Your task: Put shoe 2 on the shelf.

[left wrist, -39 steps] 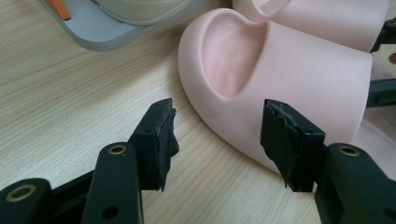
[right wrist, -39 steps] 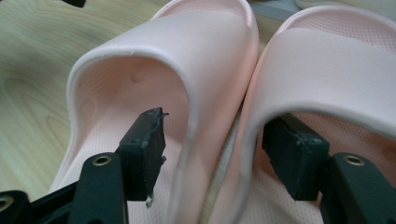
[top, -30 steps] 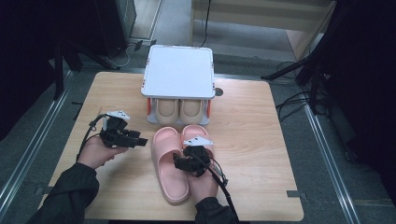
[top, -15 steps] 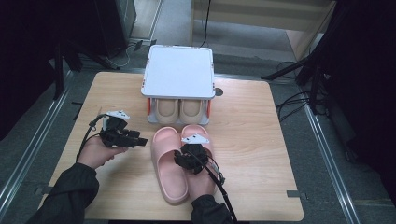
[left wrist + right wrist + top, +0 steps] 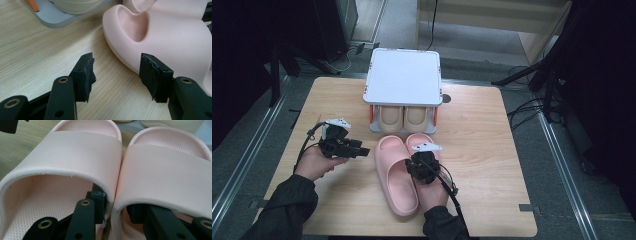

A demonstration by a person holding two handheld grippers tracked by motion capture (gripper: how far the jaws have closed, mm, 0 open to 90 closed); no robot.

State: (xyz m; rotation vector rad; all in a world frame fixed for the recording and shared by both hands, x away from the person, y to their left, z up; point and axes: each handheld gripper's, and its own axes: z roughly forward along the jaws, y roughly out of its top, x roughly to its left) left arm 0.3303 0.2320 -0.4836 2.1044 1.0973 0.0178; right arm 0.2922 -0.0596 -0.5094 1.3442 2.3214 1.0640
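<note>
pinched by the right gripper (image 5: 422, 167): the touching inner walls of two pink slippers (image 5: 117, 167), one jaw inside each, closed on both at the strap edges. side by side at the near middle of the wooden table (image 5: 492, 150), toes toward a white two-tier rack (image 5: 403, 82) holding a beige pair (image 5: 403, 116). left gripper (image 5: 116, 72) hovering just left of the pair, jaws apart, holding nothing. likely trouble: soft foam slipping out of so shallow a pinch, one slipper dropping or twisting on the lift; toes catching the rack's edge.
</note>
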